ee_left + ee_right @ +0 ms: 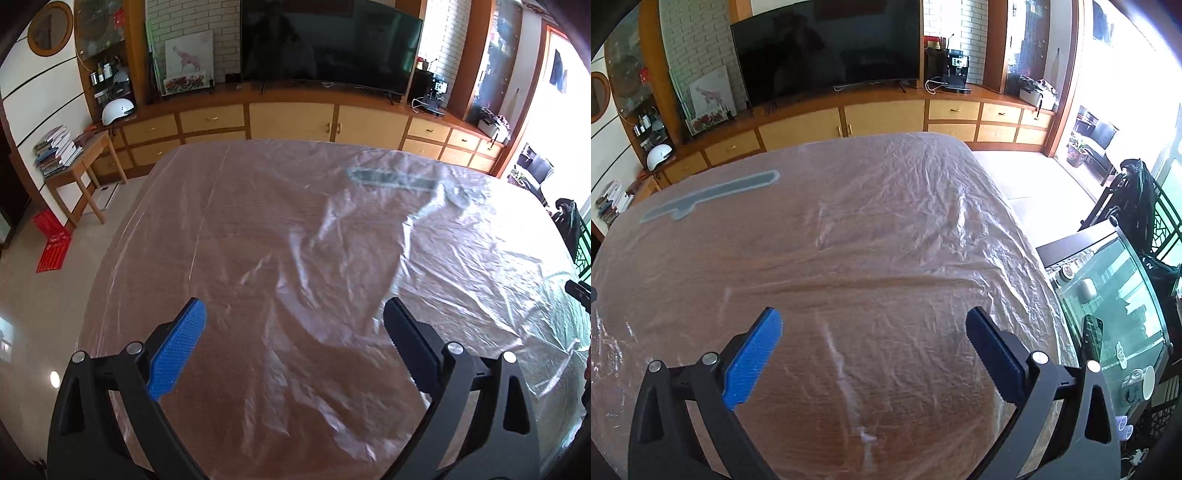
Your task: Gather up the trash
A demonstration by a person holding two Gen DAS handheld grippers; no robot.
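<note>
between the spread, empty fingers of the left gripper (293, 343) lies a loose crumpled clear plastic bag (343, 266) on the plastic-covered wooden table (221, 221), its length running ahead and rightward, nearer this hand than the equally open right gripper (873, 350).

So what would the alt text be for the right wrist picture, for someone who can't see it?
An open right gripper, holding nothing, hovers over a table covered in crinkled clear plastic sheet. Behind stand a dark television and wooden cabinets.
</note>
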